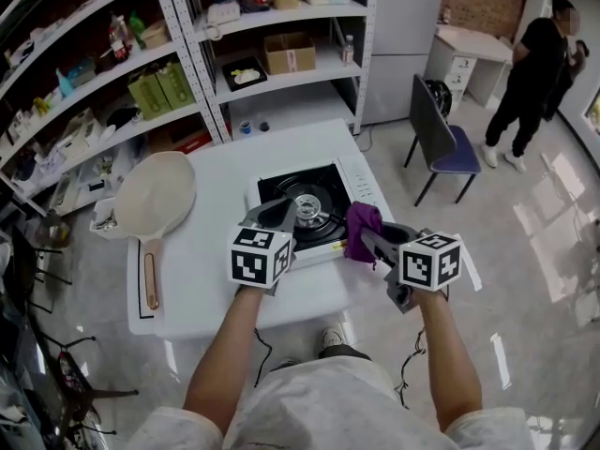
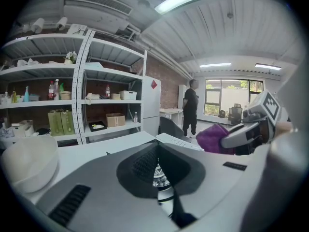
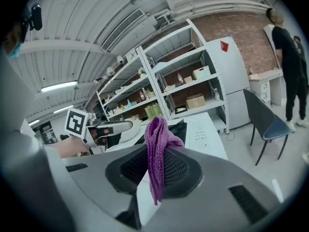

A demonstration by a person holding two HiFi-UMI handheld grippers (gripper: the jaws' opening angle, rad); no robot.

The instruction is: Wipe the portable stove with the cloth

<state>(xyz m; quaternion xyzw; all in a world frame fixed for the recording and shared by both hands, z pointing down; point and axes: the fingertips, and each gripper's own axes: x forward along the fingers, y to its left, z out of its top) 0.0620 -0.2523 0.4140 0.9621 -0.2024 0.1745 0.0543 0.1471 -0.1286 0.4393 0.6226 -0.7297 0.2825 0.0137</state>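
Observation:
The portable stove (image 1: 314,209), white with a black top and a round burner, sits on the white table (image 1: 202,251). My right gripper (image 1: 367,239) is shut on a purple cloth (image 1: 361,229), holding it just above the stove's right front edge. In the right gripper view the cloth (image 3: 157,139) hangs folded between the jaws, with the stove (image 3: 203,129) beyond it. My left gripper (image 1: 286,209) hovers over the stove's left front, jaws shut with nothing in them. In the left gripper view the burner (image 2: 160,175) shows through a thin slit between the jaws.
A beige pan (image 1: 155,193) with a wooden handle lies on the table's left side. Metal shelves (image 1: 187,64) full of goods stand behind the table. A chair (image 1: 441,143) and a standing person (image 1: 534,73) are at the back right.

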